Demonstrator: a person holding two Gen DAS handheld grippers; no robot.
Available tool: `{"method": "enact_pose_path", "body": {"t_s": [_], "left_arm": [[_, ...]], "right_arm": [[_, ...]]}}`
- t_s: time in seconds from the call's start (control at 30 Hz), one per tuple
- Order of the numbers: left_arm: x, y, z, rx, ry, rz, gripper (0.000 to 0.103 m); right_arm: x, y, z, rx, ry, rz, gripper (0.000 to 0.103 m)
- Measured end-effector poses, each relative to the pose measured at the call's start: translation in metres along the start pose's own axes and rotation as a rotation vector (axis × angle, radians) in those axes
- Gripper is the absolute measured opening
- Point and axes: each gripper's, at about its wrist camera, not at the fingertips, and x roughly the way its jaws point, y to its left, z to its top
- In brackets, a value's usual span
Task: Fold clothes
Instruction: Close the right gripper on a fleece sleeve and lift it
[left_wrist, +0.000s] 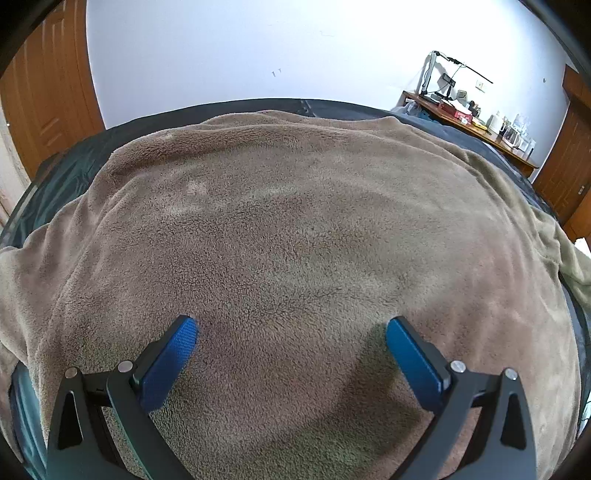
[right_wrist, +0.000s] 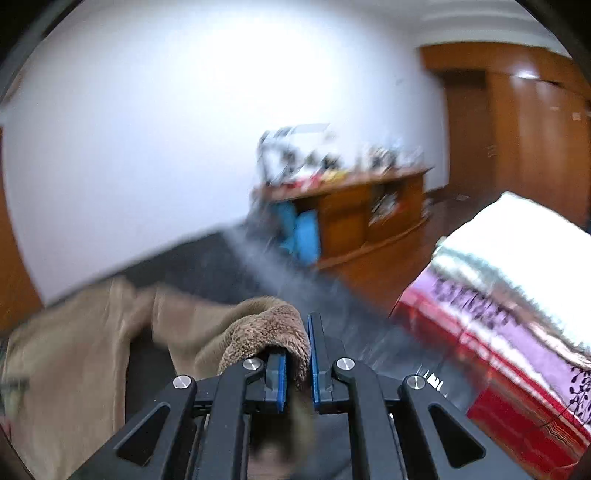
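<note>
A brown fleece garment (left_wrist: 295, 229) is found spread broadly over a dark-covered bed (left_wrist: 66, 173), its pile lying mostly flat, with the far edge toward 12 o'clock in the left wrist view and a looser edge trailing off at 3 o'clock. The left gripper (left_wrist: 291, 328) is held low over the near part of the fleece with its jaws spread wide and nothing between them; the wide setting is judged to suit a bite on the thick pile, though whether the tips touch the fabric cannot be told. The right gripper (right_wrist: 297, 363) is seen with its jaws drawn nearly together on a bunched fold of the same fleece, which is lifted clear of the bed, the slack hanging away toward 9 o'clock. The right wrist view is blurred. A patterned red box (right_wrist: 491, 332) stands at 3 o'clock, and a wooden cabinet (right_wrist: 354, 210) at 12 o'clock.
</note>
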Motion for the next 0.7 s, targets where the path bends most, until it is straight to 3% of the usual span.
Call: {"method": "enact_pose_path", "body": {"t_s": [0.17,0.33,0.5,0.6,0.7], "left_arm": [[-0.001,0.002,0.000,-0.011,-0.004,-0.015,0.103],[-0.001,0.001,0.000,-0.007,-0.003,-0.012,0.103],[-0.001,0.002,-0.001,-0.013,-0.005,-0.015,0.103],[-0.001,0.003,-0.001,-0.017,-0.006,-0.019,0.103],[-0.002,0.005,-0.001,-0.025,-0.007,-0.028,0.103]], "right_arm": [[-0.019,-0.001,0.039,0.022,-0.159,-0.073,0.011],[0.015,0.004,0.015,-0.011,0.001,-0.003,0.011],[0.045,-0.024,0.004,0.173,0.113,0.006,0.011],[0.047,-0.024,0.019,0.218,0.088,0.000,0.011],[0.032,0.012,0.040,0.141,0.018,0.069,0.011]]}}
